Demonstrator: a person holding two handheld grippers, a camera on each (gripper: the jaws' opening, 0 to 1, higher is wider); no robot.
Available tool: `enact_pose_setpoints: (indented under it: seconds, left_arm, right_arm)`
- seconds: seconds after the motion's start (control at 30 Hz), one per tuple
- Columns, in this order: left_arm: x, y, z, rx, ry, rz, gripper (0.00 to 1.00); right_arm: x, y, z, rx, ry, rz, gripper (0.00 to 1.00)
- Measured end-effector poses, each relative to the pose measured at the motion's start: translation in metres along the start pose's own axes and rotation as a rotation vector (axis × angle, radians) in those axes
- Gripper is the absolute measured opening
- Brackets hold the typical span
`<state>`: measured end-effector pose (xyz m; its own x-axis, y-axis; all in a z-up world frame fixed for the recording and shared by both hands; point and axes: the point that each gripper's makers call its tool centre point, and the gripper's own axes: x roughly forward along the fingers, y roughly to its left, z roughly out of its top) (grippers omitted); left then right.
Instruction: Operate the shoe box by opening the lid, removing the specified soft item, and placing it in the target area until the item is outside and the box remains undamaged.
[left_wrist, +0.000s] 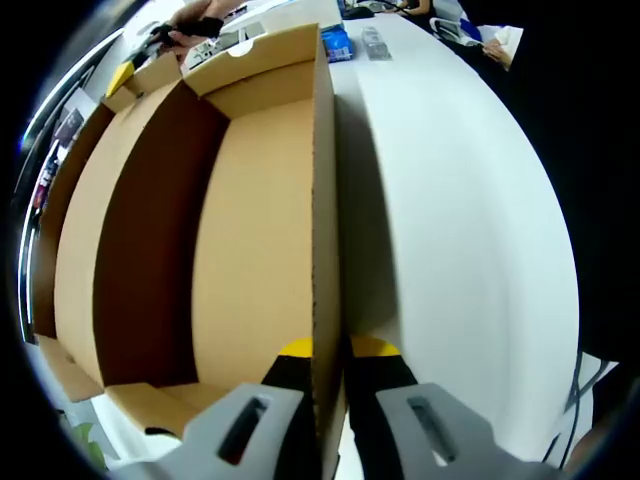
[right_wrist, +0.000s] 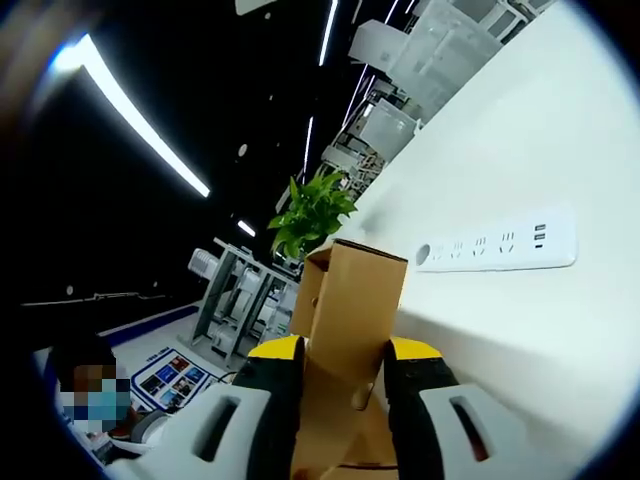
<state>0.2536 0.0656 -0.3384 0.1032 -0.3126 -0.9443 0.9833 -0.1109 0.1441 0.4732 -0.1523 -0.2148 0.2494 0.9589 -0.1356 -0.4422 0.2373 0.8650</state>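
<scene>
Left gripper view: the left gripper (left_wrist: 327, 362) was seen at the bottom edge, its two yellow-tipped jaws closed from either side on the upright cardboard wall of the shoe box (left_wrist: 250, 220). One jaw lay inside the box and the other outside it, over the white table (left_wrist: 450, 230). The box was shown with its lid raised and its brown interior exposed; whether a soft item lay inside could not be told. Short end flaps (left_wrist: 150, 400) were visible at the near corner. Beyond the far end of the box, a small blue packet (left_wrist: 337, 43) and a grey object (left_wrist: 375, 43) were seen lying on the table, and a person's hand (left_wrist: 195, 27) was seen at the far left corner, close to the box.

Right gripper view: the right gripper (right_wrist: 340, 375) was shown with its jaws clamped on a cardboard flap (right_wrist: 350, 310), which rose upright between the yellow tips. Just beyond, a white power strip (right_wrist: 500, 245) was seen lying on the table (right_wrist: 530, 130). Farther off, a green potted plant (right_wrist: 315, 215) was seen behind the flap, with clear storage bins (right_wrist: 420, 50) beyond it and long ceiling lights (right_wrist: 140, 110) across the dark background.
</scene>
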Motion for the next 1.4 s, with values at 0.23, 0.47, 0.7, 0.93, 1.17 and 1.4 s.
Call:
enact_pose_setpoints:
  seconds: [0.23, 0.47, 0.7, 0.93, 1.17, 1.4]
  left_arm:
    - [0.000, 0.000, 0.000, -0.003, 0.001, 0.003, 0.03]
    - [0.000, 0.000, 0.002, -0.006, -0.004, 0.005, 0.03]
    - [0.000, 0.001, 0.002, -0.001, -0.007, 0.029, 0.03]
    - [0.000, 0.002, 0.002, 0.006, -0.008, 0.050, 0.03]
    - [0.000, 0.003, 0.001, 0.006, -0.013, 0.050, 0.03]
    - [-0.001, 0.003, 0.000, 0.006, -0.009, 0.047, 0.03]
  right_arm:
    - [0.002, 0.021, 0.004, -0.105, -0.003, -0.003, 0.29]
    - [0.008, 0.045, -0.002, -0.212, -0.001, -0.027, 0.28]
    - [0.009, 0.064, 0.000, -0.309, 0.000, -0.027, 0.27]
    - [0.012, 0.077, -0.007, -0.396, -0.011, -0.046, 0.27]
    - [0.009, 0.081, -0.006, -0.449, -0.018, -0.050, 0.27]
    - [0.001, 0.089, -0.011, -0.618, -0.009, -0.084, 0.27]
